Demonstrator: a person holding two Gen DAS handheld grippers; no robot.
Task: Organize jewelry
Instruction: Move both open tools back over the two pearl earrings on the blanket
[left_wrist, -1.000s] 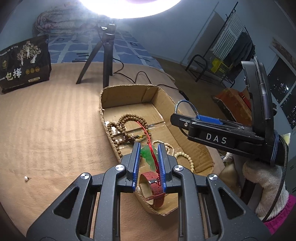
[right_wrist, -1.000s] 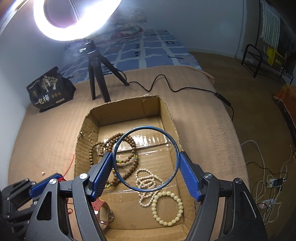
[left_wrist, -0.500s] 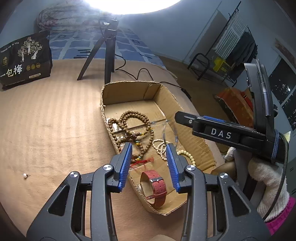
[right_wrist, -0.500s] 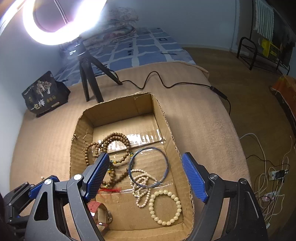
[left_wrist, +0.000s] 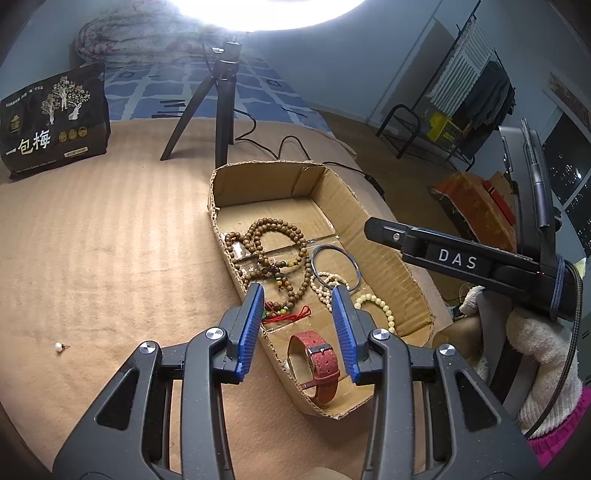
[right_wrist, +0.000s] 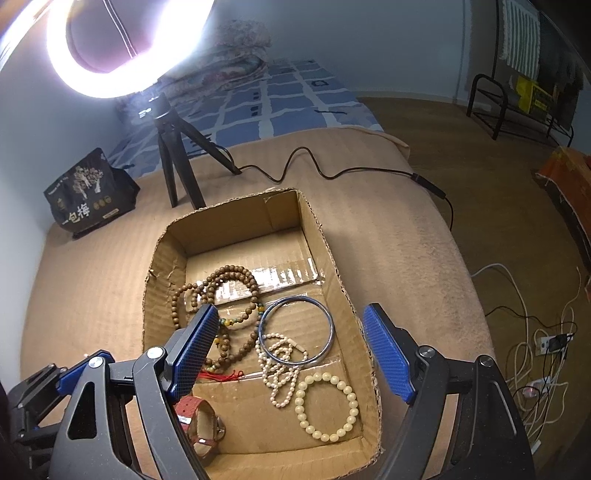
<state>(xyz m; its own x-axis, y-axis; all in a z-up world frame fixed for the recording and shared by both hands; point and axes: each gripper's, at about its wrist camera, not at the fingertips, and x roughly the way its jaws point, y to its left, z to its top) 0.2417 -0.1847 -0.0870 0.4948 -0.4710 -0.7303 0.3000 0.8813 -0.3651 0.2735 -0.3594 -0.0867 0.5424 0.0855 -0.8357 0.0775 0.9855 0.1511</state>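
Left gripper: the left gripper (left_wrist: 298, 332) hangs over the near end of the cardboard box (left_wrist: 402, 266), fingers spread apart and nothing between the blue pads (left_wrist: 251, 332).
Right gripper: the right gripper (right_wrist: 295, 354) is released wide above the box (right_wrist: 162, 258), holding nothing; from the left wrist view its black body (left_wrist: 458, 262) sits to the right of the left gripper, gripped by a white-gloved hand (left_wrist: 543, 354).
Red watch strap: the red watch strap (left_wrist: 319, 363) lies curled on the box floor just below and between the left fingers, at the nearest end (right_wrist: 197, 421).
Red cord: a red knotted cord (left_wrist: 291, 314) lies just beyond the strap, between the left pads.
Cream bead bracelet: the cream bead bracelet (right_wrist: 327, 406) lies flat below the right gripper's opening, near the right wall.
Small pearl strand: the small pearl strand (right_wrist: 282, 363) is bunched just beyond it, overlapping the blue bangle.
Blue bangle: the blue bangle (right_wrist: 330, 325) lies flat mid-box, straight ahead of the right gripper (left_wrist: 314, 258).
Wooden bead strands: brown wooden bead strands (right_wrist: 229, 275) are coiled ahead and left of the bangle, touching it at one side.
Pearl stud: a single pearl stud (left_wrist: 58, 346) lies on the tan blanket (left_wrist: 92, 258), well left of the left gripper, outside the box.
Far: a tripod (left_wrist: 218, 110) and a black snack bag (left_wrist: 51, 122) stand beyond the box.
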